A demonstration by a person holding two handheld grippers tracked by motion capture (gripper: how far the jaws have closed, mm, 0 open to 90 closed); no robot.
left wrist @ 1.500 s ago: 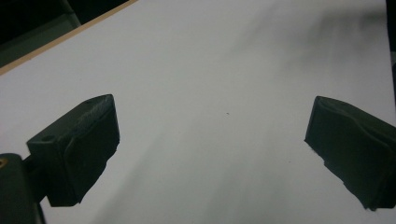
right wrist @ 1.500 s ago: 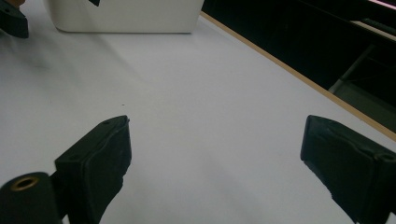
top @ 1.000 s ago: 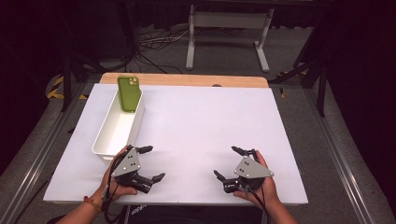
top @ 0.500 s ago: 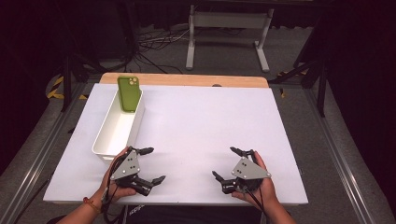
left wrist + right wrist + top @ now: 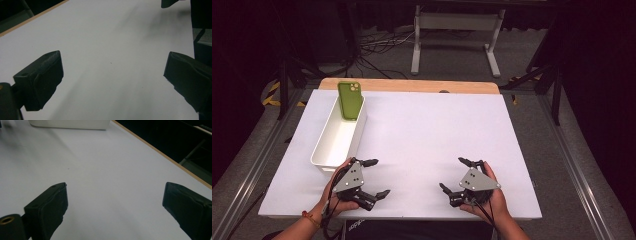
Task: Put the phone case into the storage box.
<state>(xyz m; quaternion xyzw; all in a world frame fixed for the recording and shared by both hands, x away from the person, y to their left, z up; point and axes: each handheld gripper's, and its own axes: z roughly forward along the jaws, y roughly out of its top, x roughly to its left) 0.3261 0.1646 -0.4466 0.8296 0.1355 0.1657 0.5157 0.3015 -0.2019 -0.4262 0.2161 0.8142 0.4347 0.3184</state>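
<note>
A green phone [image 5: 350,100] leans upright at the far end of a long white bin [image 5: 338,137] on the left of the white table [image 5: 427,130]. My left gripper [image 5: 377,177] rests near the front edge, just below the bin's near end, jaws wide open and nothing between them. My right gripper [image 5: 453,175] sits at the front right, also open and empty, pointing left. In the left gripper view both fingers [image 5: 42,77] frame bare table. In the right gripper view the fingers [image 5: 50,205] frame bare table, with the bin [image 5: 70,123] at the top.
A wooden strip [image 5: 412,85] runs along the table's far edge. Beyond it stand a metal stand [image 5: 454,30] and cables on the dark floor. Rails flank the table on both sides.
Both hands have shifted only slightly; the right gripper has edged a little to the left. The phone and bin have not moved.
</note>
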